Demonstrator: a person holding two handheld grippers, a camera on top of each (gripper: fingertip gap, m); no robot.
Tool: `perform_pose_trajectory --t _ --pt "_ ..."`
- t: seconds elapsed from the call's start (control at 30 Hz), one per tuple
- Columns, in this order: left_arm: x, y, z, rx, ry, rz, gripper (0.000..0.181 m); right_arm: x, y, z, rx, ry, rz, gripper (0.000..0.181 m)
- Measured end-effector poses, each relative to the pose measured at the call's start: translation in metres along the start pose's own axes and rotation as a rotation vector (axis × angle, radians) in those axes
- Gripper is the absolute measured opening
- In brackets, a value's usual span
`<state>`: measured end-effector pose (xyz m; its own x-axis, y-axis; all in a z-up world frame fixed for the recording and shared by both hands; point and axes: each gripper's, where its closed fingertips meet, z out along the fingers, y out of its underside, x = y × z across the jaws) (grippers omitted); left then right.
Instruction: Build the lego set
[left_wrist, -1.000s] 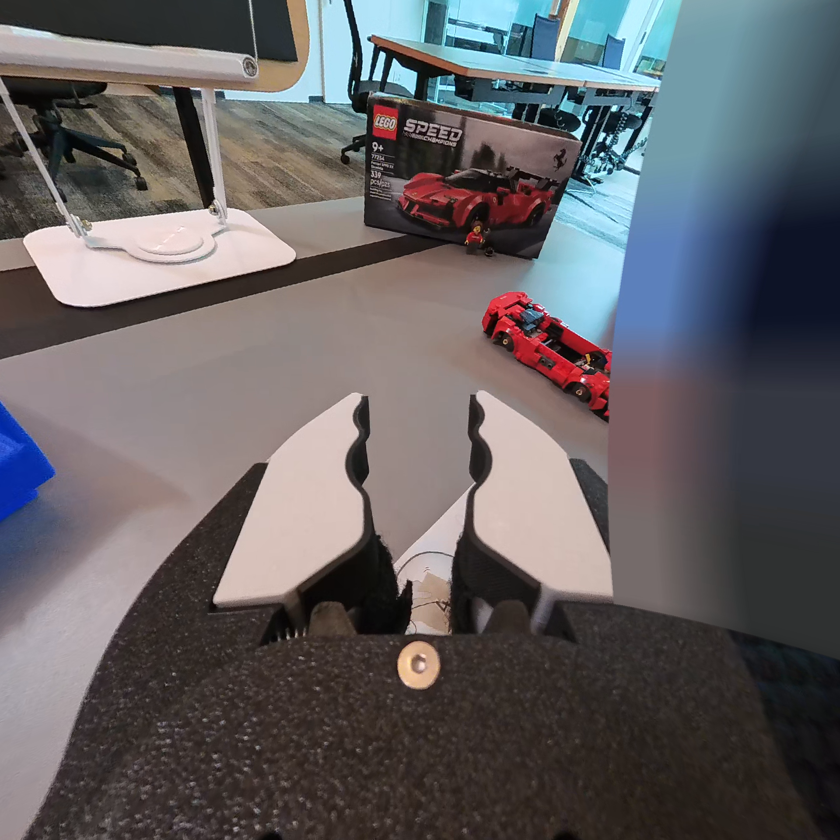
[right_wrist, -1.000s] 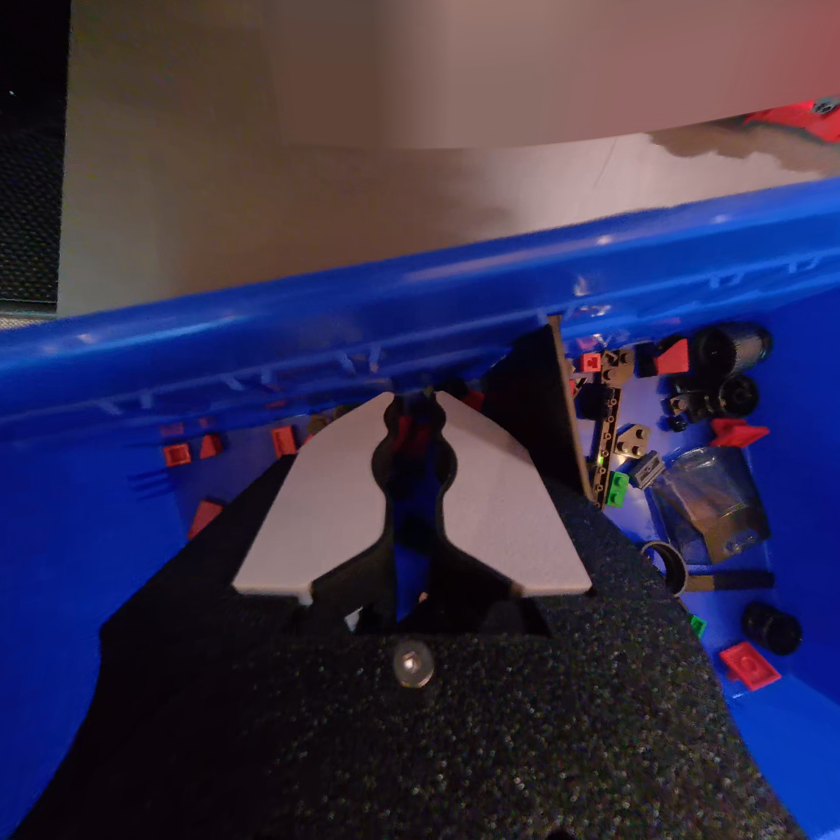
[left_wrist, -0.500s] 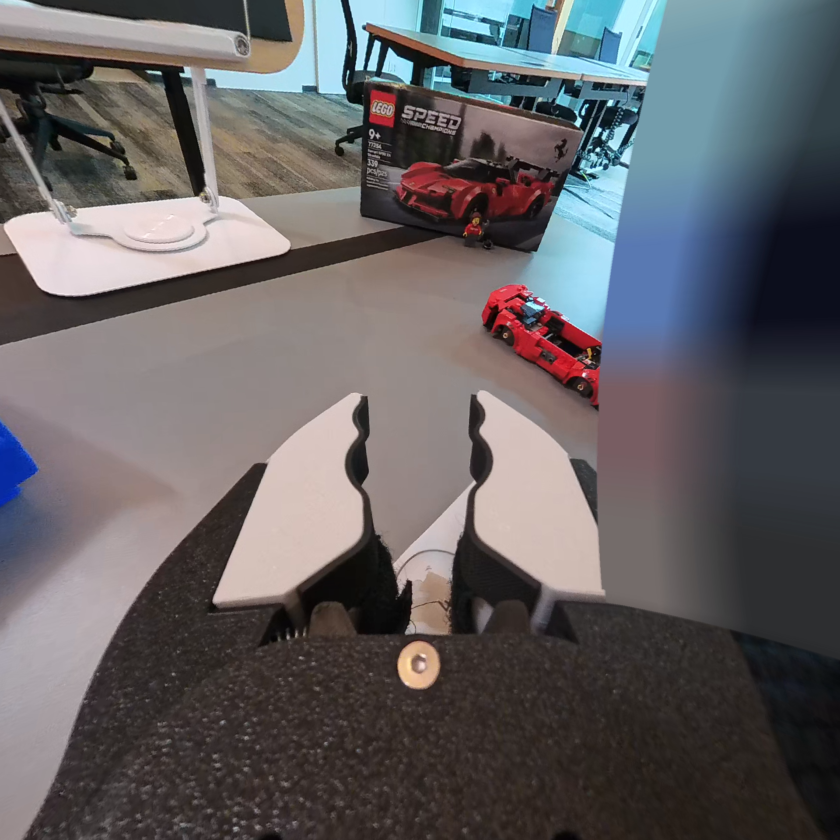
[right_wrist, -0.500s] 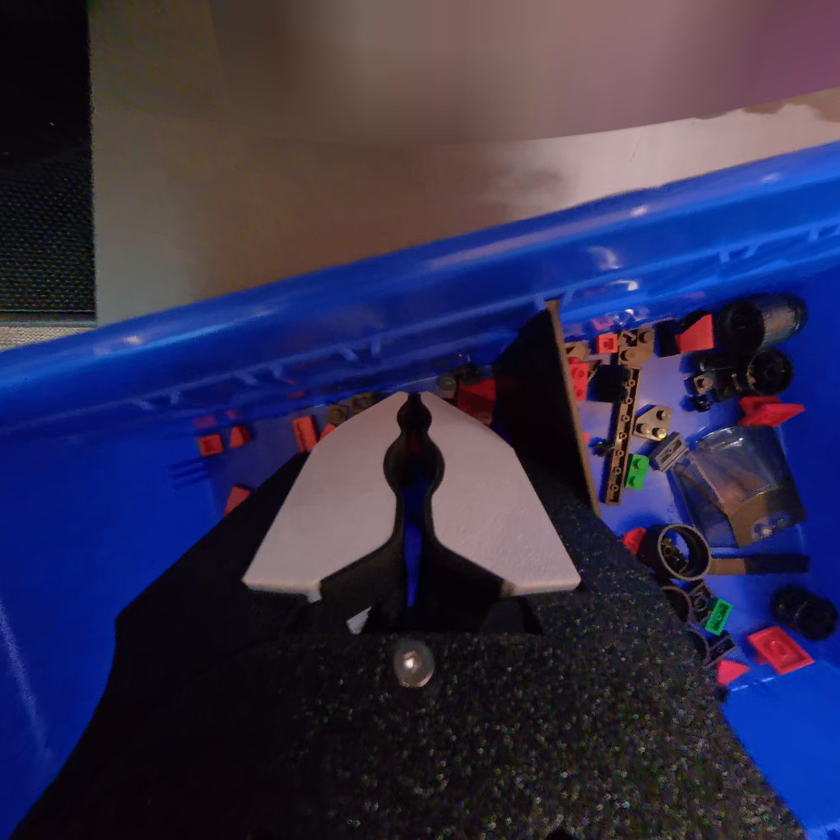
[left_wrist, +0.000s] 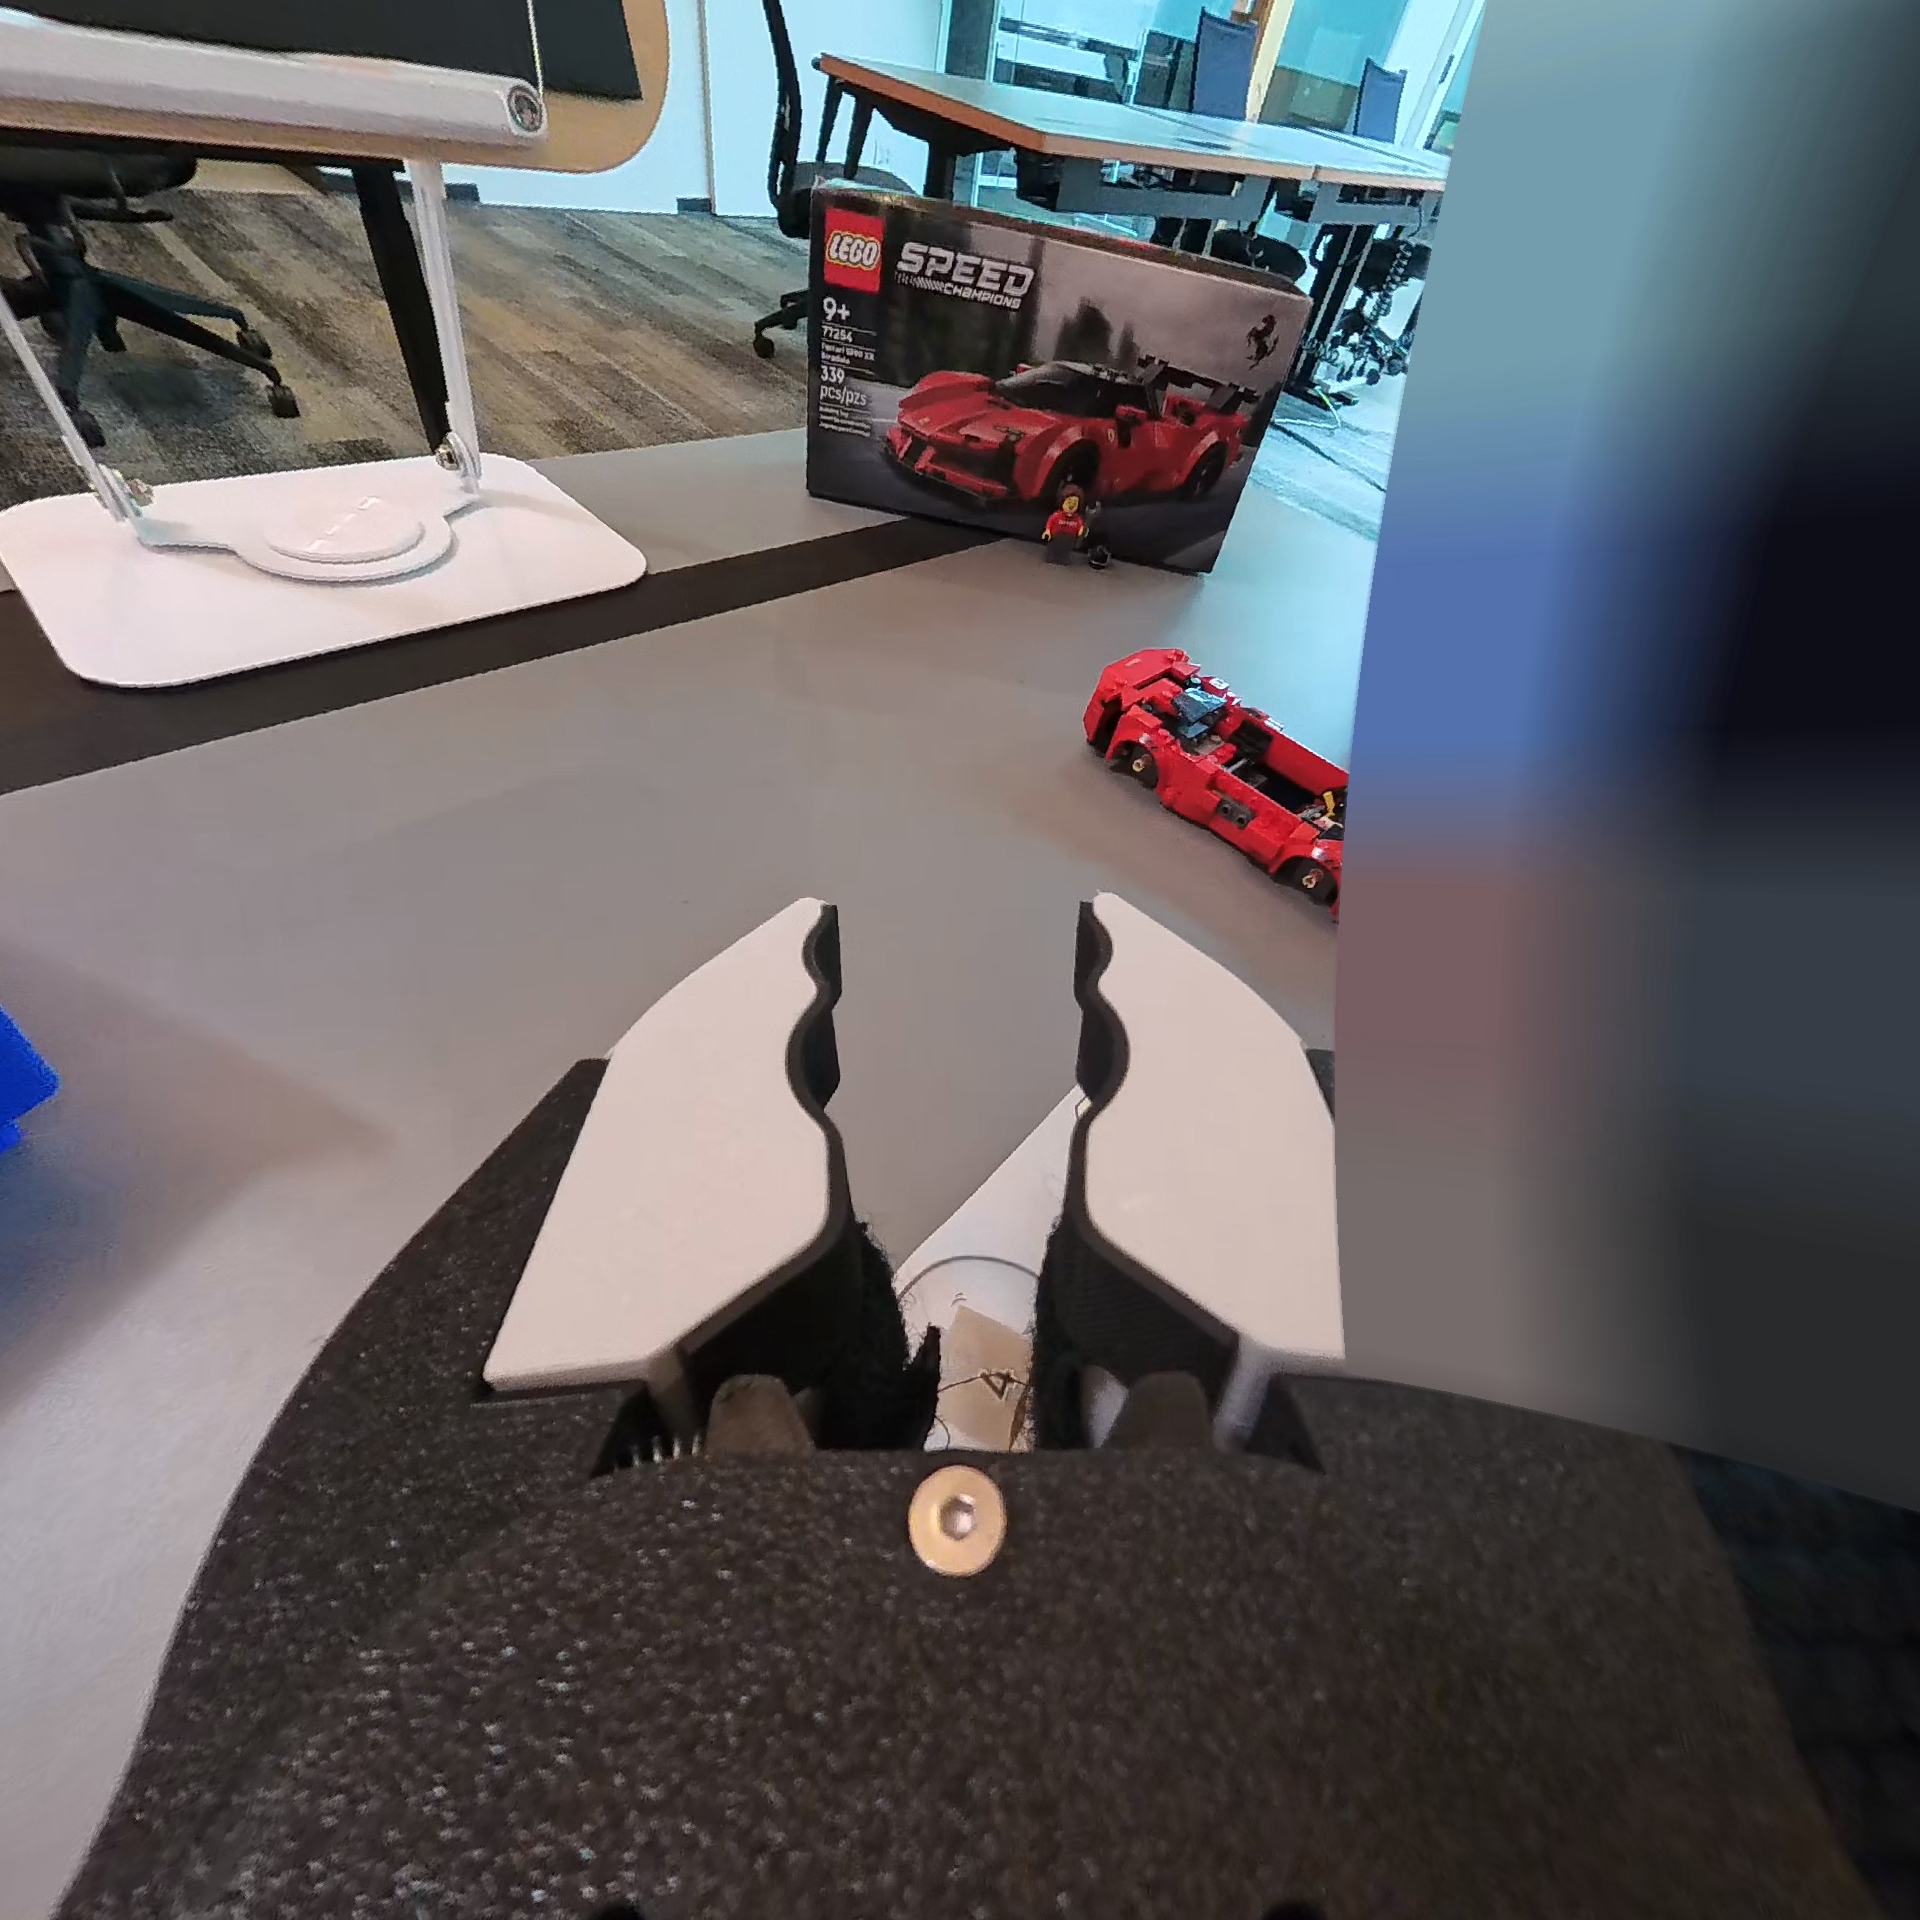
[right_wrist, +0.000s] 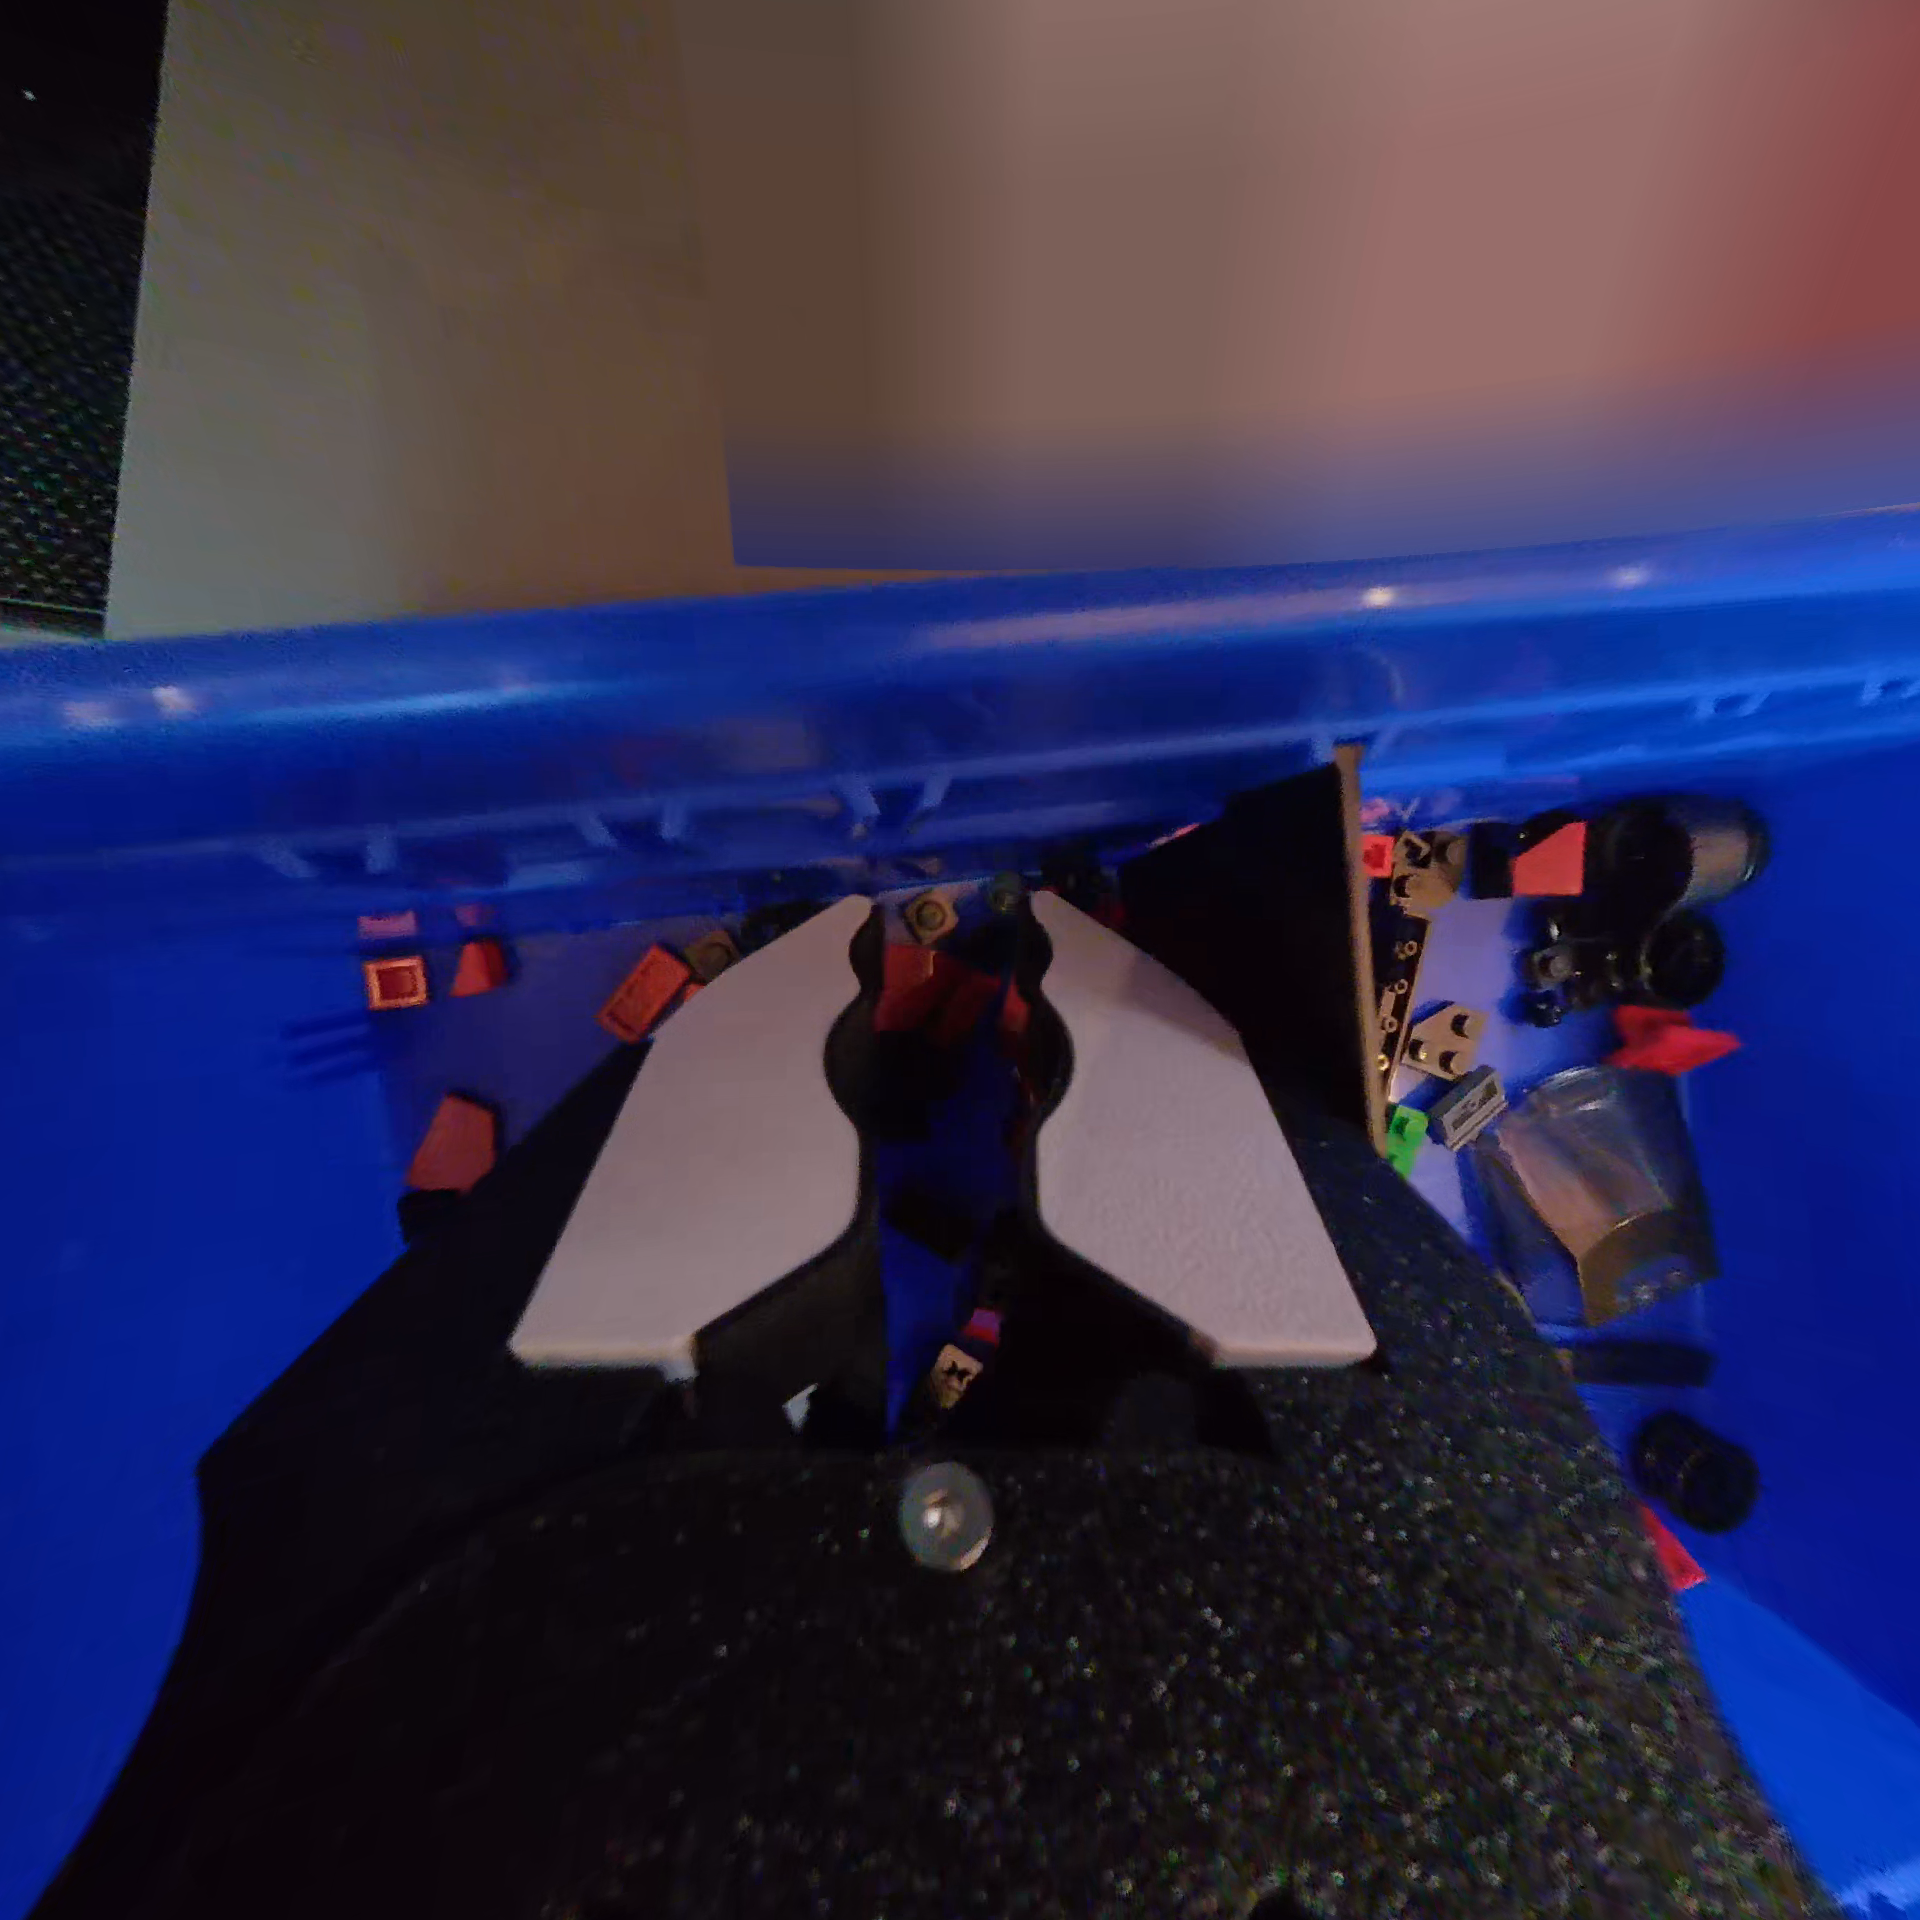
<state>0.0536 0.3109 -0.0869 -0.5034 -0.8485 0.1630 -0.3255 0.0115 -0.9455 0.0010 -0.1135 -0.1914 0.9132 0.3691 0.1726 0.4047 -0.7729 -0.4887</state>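
Left gripper (left_wrist: 954, 920), mid-frame, is spread and empty above the grey table (left_wrist: 468, 935). Beyond, at right, sits the red lego car (left_wrist: 1221, 774); the set box (left_wrist: 1049, 384) stands farther back.

Right gripper (right_wrist: 951, 914), parted, empty, hangs inside the blue bin (right_wrist: 935, 675) over loose red bricks (right_wrist: 920, 992).

A blurred patch covers the right side of the left wrist view and cuts off the rear of the red car (left_wrist: 1216, 764). At that view's left edge only a corner of the blue bin (left_wrist: 19, 1081) shows. The sheet (left_wrist: 987, 1236) under the left gripper (left_wrist: 954, 925) is mostly hidden by its fingers. In the right wrist view another blurred patch fills the top, above the bin's rim (right_wrist: 935, 665). The right gripper (right_wrist: 951, 914) hides the pieces below it, and the red pieces (right_wrist: 920, 992) between its fingers are too dim to tell apart. A black divider (right_wrist: 1257, 956) hides what lies behind it.
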Motion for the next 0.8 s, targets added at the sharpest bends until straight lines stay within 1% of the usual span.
perform_pose_trajectory --t 0.03,0.07,0.1,0.17,0.2,0.3,0.37,0.57,0.7,0.8 --pt "0.000 0.000 0.000 0.000 -0.002 0.000 0.043 -0.002 0.002 -0.001 -0.017 -0.021 0.010 0.018" --pt "0.000 0.000 0.000 0.000 -0.002 0.000 0.043 -0.006 0.004 -0.003 -0.023 -0.050 0.020 0.007" --pt "0.000 0.000 0.000 0.000 -0.001 0.001 0.043 -0.013 0.004 -0.005 -0.028 -0.099 0.031 0.004" --pt "0.000 -0.001 0.000 0.003 0.001 0.003 0.043 -0.018 0.008 -0.008 -0.058 -0.136 0.068 0.000" --pt "0.000 -0.001 0.000 0.005 0.002 0.003 0.043 -0.017 0.009 -0.011 -0.060 -0.132 0.084 0.001" --pt "-0.001 -0.001 0.001 0.007 0.005 0.001 0.043 -0.010 0.000 -0.018 0.021 -0.076 0.119 0.007" --pt "-0.001 -0.002 0.001 0.011 0.005 0.000 0.043 -0.004 -0.002 -0.020 0.046 -0.042 0.136 0.009" --pt "0.000 -0.001 -0.001 0.013 0.002 -0.001 0.043 0.004 -0.001 -0.014 0.031 0.012 0.103 0.011" --pt "-0.002 0.001 -0.002 0.015 -0.002 -0.009 0.043 0.002 0.006 -0.007 -0.020 0.002 0.078 0.016" --pt "-0.002 0.001 -0.002 0.013 0.000 -0.008 0.043 -0.002 0.007 -0.002 -0.023 -0.030 0.087 0.013"
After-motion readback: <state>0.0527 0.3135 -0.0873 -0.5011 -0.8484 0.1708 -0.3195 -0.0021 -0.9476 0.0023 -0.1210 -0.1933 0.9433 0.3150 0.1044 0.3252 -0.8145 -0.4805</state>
